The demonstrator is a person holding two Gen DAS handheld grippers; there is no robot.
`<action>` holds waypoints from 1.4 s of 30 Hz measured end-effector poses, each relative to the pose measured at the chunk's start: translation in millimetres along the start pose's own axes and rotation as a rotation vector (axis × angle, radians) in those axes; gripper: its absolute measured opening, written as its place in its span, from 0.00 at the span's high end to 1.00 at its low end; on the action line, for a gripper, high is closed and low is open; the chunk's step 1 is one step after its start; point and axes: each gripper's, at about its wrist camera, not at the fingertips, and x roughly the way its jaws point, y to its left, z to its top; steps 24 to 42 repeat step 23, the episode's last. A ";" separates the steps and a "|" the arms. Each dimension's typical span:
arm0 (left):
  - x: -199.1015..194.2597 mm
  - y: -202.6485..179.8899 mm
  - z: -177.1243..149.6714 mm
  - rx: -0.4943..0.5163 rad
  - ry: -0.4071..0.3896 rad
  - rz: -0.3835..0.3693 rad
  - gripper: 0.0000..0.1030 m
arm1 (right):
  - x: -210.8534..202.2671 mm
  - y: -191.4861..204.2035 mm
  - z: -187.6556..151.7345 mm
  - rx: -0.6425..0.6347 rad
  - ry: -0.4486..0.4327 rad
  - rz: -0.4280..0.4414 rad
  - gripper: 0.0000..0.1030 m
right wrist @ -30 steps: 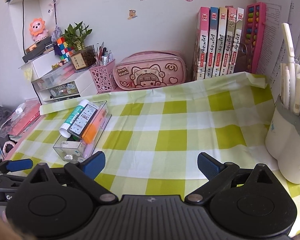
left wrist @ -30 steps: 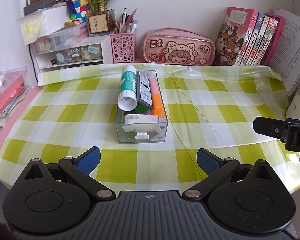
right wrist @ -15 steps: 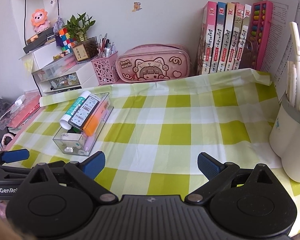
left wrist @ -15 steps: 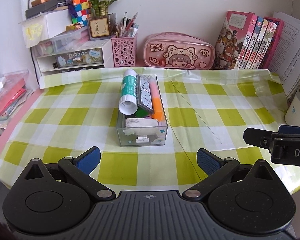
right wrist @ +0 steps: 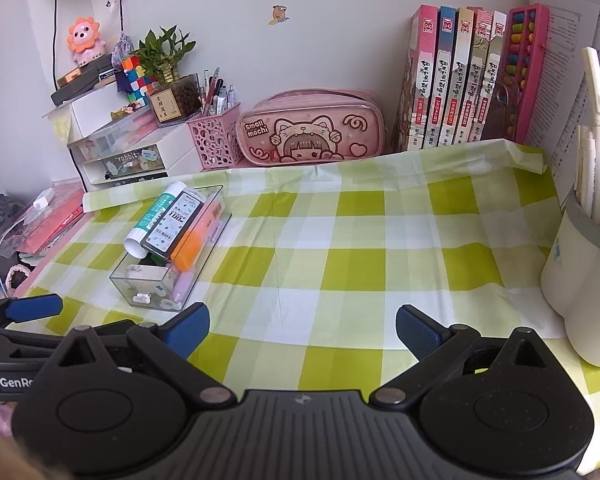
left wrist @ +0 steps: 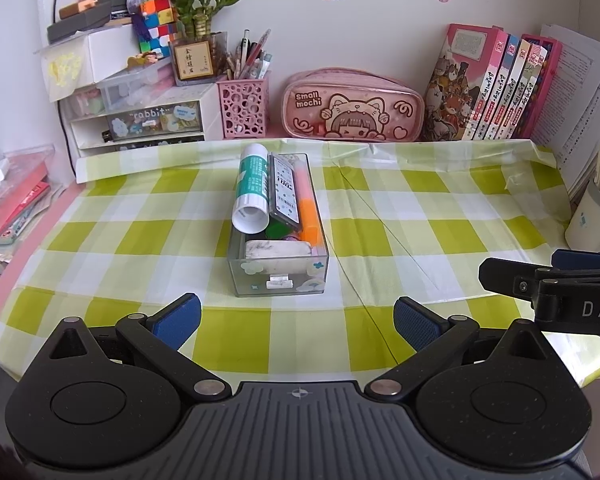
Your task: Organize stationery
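Observation:
A clear plastic box (left wrist: 278, 280) stands on the green checked cloth, straight ahead of my left gripper (left wrist: 296, 318), which is open and empty near the front edge. In the box lie a glue stick (left wrist: 252, 184), a dark flat pack (left wrist: 285, 190), an orange marker (left wrist: 307, 208) and a white eraser (left wrist: 278, 249). In the right wrist view the box (right wrist: 168, 276) sits at the left. My right gripper (right wrist: 302, 324) is open and empty over the cloth.
Along the back wall stand a pink pencil case (left wrist: 352, 106), a pink pen basket (left wrist: 242, 108), white drawers (left wrist: 140, 124) and books (left wrist: 496, 84). A white pen cup (right wrist: 580, 280) stands at the right. Folders (left wrist: 8, 204) lie at the left edge.
Both grippers have risen and drawn back a little from the box, so the views show more of the wall. Both stay open. Nothing on the table has moved.

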 end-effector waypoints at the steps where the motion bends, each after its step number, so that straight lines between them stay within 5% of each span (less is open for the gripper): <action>1: 0.0 0.0 0.1 0.000 0.000 0.000 0.05 | -0.1 0.2 -0.1 -0.001 0.000 0.000 0.02; 42: -1.0 -1.5 1.3 0.001 -0.009 0.002 0.05 | 0.4 -0.5 0.6 -0.002 0.001 -0.006 0.01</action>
